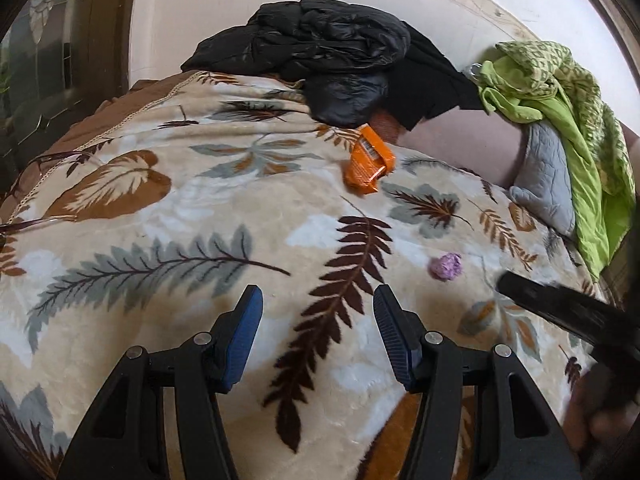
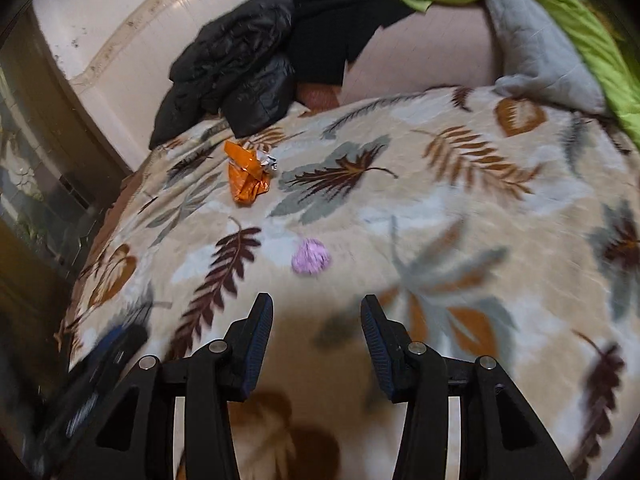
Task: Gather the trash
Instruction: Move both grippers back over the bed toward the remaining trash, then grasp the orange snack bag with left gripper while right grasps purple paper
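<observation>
An orange snack wrapper (image 1: pixel 369 160) lies on the leaf-patterned blanket (image 1: pixel 168 240) near the far side; it also shows in the right wrist view (image 2: pixel 246 178). A crumpled purple paper ball (image 1: pixel 446 266) lies nearer, to the right; in the right wrist view the ball (image 2: pixel 312 258) is just ahead of my right gripper (image 2: pixel 317 304). My left gripper (image 1: pixel 318 294) is open and empty above the blanket. My right gripper is open and empty; it shows blurred at the right edge of the left wrist view (image 1: pixel 560 312).
A black puffy jacket (image 1: pixel 320 52) lies at the blanket's far edge. A green cloth (image 1: pixel 560 92) and a grey quilted pillow (image 1: pixel 548 184) lie at the right. The blanket's left edge (image 1: pixel 48 160) drops off towards dark furniture.
</observation>
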A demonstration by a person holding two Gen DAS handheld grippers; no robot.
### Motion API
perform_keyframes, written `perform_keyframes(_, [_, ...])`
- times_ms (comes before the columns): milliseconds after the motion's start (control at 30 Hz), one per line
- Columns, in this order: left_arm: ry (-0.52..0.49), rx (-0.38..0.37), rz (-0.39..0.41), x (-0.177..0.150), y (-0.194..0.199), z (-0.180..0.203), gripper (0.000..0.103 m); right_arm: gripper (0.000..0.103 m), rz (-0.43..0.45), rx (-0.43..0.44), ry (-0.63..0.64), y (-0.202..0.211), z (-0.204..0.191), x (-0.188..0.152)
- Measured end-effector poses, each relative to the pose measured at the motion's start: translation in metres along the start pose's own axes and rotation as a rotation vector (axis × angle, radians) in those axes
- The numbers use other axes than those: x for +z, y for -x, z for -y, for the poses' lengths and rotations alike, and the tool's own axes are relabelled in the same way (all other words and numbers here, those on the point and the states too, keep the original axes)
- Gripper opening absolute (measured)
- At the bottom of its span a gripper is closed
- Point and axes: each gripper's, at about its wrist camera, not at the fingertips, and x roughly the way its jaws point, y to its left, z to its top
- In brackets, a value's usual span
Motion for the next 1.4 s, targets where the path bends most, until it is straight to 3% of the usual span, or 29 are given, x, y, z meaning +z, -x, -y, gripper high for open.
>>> perform_keyframes(167, [-0.012,0.005,-0.004,0.004,-0.007,-0.001,0.056,0.049,-0.047,0.006,-0.037,-0.049,-0.002,0.020])
perform_keyframes(233, [-0.020,0.008,-0.009,0.005,-0.011,0.000,0.056,0.034,-0.054,0.011,-0.034,-0.061,-0.006,0.023])
perform_keyframes(333, [-0.031,0.011,-0.014,0.006,-0.015,0.002,0.056,0.029,-0.078,0.018,-0.019,-0.071,-0.010,0.021])
perform_keyframes(433, [-0.042,0.006,-0.023,0.008,-0.021,0.005,0.056,0.026,-0.066,0.021,0.002,-0.058,-0.012,0.015])
perform_keyframes(700, [-0.119,-0.070,-0.027,0.045,-0.050,0.031,0.057,0.026,0.051,0.065,0.012,0.052,-0.001,-0.028])
perform_keyframes(767, [-0.151,-0.083,-0.031,0.062,-0.066,0.042,0.073,0.026,0.078,0.060,0.017,0.064,0.004,-0.042])
perform_keyframes(867, [-0.209,-0.043,-0.032,0.084,-0.094,0.055,0.075,0.026,0.078,0.064,0.006,0.064,0.013,-0.046])
perform_keyframes(967, [-0.258,0.003,-0.089,0.105,-0.135,0.063,0.076,0.026,0.090,0.058,-0.015,0.060,0.026,-0.038])
perform_keyframes(1000, [-0.260,0.040,-0.106,0.111,-0.153,0.064,0.076,0.026,0.088,0.065,-0.032,0.059,0.031,-0.036])
perform_keyframes(1100, [-0.248,0.061,-0.148,0.118,-0.188,0.063,0.075,0.026,0.089,0.071,-0.050,0.057,0.037,-0.031])
perform_keyframes(1133, [-0.243,0.056,-0.151,0.120,-0.198,0.064,0.068,0.026,0.091,0.075,-0.045,0.058,0.038,-0.031])
perform_keyframes(1167, [-0.243,0.058,-0.157,0.122,-0.206,0.065,0.045,0.026,0.097,0.070,-0.033,0.058,0.037,-0.029])
perform_keyframes(1267, [-0.204,0.052,-0.152,0.122,-0.212,0.062,0.040,0.026,0.114,0.063,-0.022,0.063,0.037,-0.028])
perform_keyframes(1400, [-0.186,0.015,-0.114,0.114,-0.185,0.066,0.040,0.026,0.120,0.045,-0.032,0.064,0.039,-0.028])
